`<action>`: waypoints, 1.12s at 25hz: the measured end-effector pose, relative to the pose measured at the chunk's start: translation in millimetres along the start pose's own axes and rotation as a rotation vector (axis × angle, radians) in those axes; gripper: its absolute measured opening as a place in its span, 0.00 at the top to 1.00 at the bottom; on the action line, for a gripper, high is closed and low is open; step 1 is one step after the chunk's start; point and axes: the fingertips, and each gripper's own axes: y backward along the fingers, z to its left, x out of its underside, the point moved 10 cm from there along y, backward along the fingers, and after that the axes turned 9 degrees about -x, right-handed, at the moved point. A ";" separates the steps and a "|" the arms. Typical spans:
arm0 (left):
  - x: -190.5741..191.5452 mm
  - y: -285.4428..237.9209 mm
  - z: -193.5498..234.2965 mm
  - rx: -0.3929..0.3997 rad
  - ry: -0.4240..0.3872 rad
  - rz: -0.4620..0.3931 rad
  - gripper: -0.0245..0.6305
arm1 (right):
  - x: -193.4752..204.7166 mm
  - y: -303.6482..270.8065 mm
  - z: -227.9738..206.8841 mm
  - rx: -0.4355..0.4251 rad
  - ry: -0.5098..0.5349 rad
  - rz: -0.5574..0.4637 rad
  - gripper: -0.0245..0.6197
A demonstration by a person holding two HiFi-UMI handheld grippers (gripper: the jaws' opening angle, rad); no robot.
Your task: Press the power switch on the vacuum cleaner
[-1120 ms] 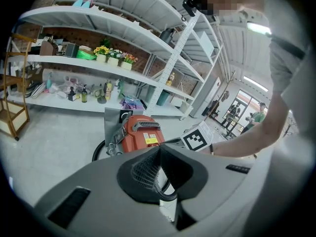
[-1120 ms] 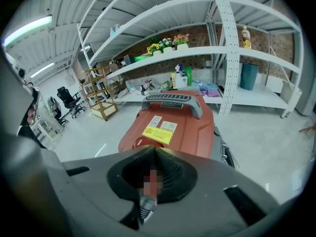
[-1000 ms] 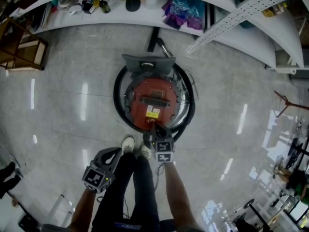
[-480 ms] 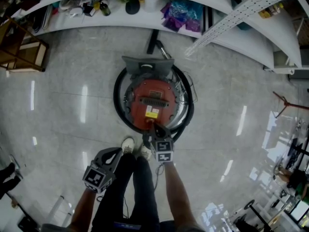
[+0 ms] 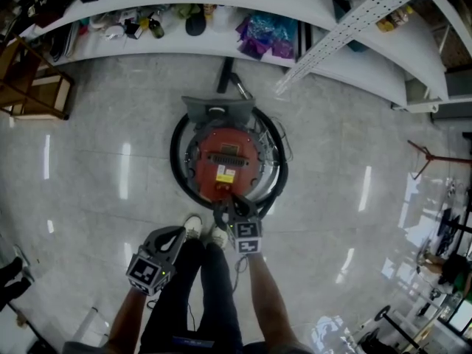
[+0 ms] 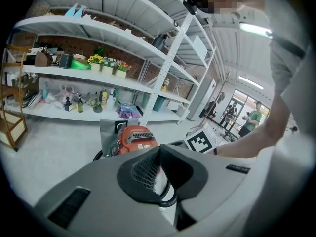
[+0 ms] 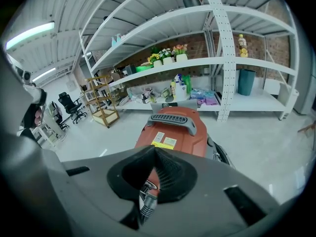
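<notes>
The red canister vacuum cleaner (image 5: 225, 164) stands on the floor ringed by its black hose (image 5: 177, 169), with a grey handle (image 7: 173, 120) across its top. My right gripper (image 5: 234, 206) is shut, and its tips sit over the near edge of the red body. In the right gripper view the shut jaws (image 7: 154, 148) point at the vacuum cleaner (image 7: 173, 135), and the part right under them is hidden. I cannot pick out the power switch. My left gripper (image 5: 173, 238) hangs shut and empty beside the person's leg, well short of the vacuum cleaner (image 6: 136, 136).
White shelves (image 5: 243, 43) with bottles and purple bags run behind the vacuum cleaner. A wooden rack (image 5: 33, 87) stands at the far left. The person's white shoes (image 5: 194, 223) are just before the hose. People (image 6: 254, 116) stand far off to the right.
The head view has shifted, so the vacuum cleaner sits a little higher and further left in it. My right gripper stays at the vacuum cleaner's near edge. The left gripper has not moved.
</notes>
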 end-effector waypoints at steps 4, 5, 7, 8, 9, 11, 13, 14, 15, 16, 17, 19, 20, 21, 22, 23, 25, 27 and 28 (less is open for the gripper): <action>-11.8 6.0 -7.2 0.006 -0.008 -0.008 0.95 | -8.3 15.3 5.6 0.003 -0.006 -0.017 0.94; -15.1 7.9 -8.5 0.007 -0.011 -0.009 0.95 | -11.5 19.1 7.2 0.004 -0.005 -0.026 0.94; -20.7 11.7 -10.8 0.011 -0.025 -0.017 0.95 | -16.5 26.1 10.7 0.005 -0.006 -0.039 0.94; -23.0 13.7 -12.1 0.012 -0.031 -0.021 0.95 | -18.5 29.5 12.5 0.005 -0.008 -0.045 0.94; -25.2 15.9 -13.6 0.012 -0.034 -0.025 0.95 | -20.1 33.0 14.3 0.005 -0.010 -0.049 0.94; -29.7 21.0 -16.9 0.012 -0.037 -0.030 0.95 | -22.0 40.5 18.2 0.008 -0.013 -0.049 0.94; -35.9 26.3 -20.1 0.013 -0.043 -0.037 0.95 | -26.2 49.1 23.1 0.010 -0.015 -0.056 0.94; -39.8 28.7 -21.8 0.013 -0.046 -0.042 0.95 | -29.8 53.9 25.9 0.008 -0.015 -0.064 0.94; -43.8 30.8 -23.6 0.013 -0.048 -0.047 0.95 | -33.4 58.9 28.7 0.007 -0.014 -0.071 0.94; -47.6 32.9 -25.6 0.013 -0.052 -0.051 0.95 | -36.8 64.1 31.6 0.006 -0.013 -0.077 0.94; -51.0 35.3 -27.5 0.015 -0.055 -0.055 0.95 | -39.5 69.1 34.7 0.007 -0.011 -0.083 0.94; -57.4 41.0 -31.2 0.019 -0.063 -0.063 0.95 | -42.2 78.6 41.7 0.010 -0.010 -0.088 0.94; -61.2 44.1 -33.1 0.019 -0.064 -0.066 0.95 | -42.4 83.0 45.3 0.012 -0.013 -0.085 0.94; -66.2 47.2 -35.2 0.017 -0.061 -0.072 0.95 | -42.9 87.3 48.9 0.013 -0.017 -0.081 0.94; -72.0 49.9 -37.3 0.015 -0.054 -0.081 0.95 | -44.9 91.9 52.5 0.013 -0.019 -0.080 0.94; -78.0 52.3 -39.0 0.014 -0.050 -0.090 0.95 | -49.1 96.6 56.0 0.014 -0.016 -0.086 0.94; -88.0 55.9 -41.1 0.021 -0.064 -0.106 0.95 | -60.4 106.0 63.1 0.014 -0.009 -0.112 0.94; -98.4 61.0 -44.7 0.024 -0.064 -0.116 0.95 | -69.2 115.4 69.8 0.014 -0.007 -0.132 0.94; -104.0 64.3 -47.2 0.024 -0.058 -0.120 0.95 | -72.8 120.6 73.0 0.015 -0.007 -0.139 0.94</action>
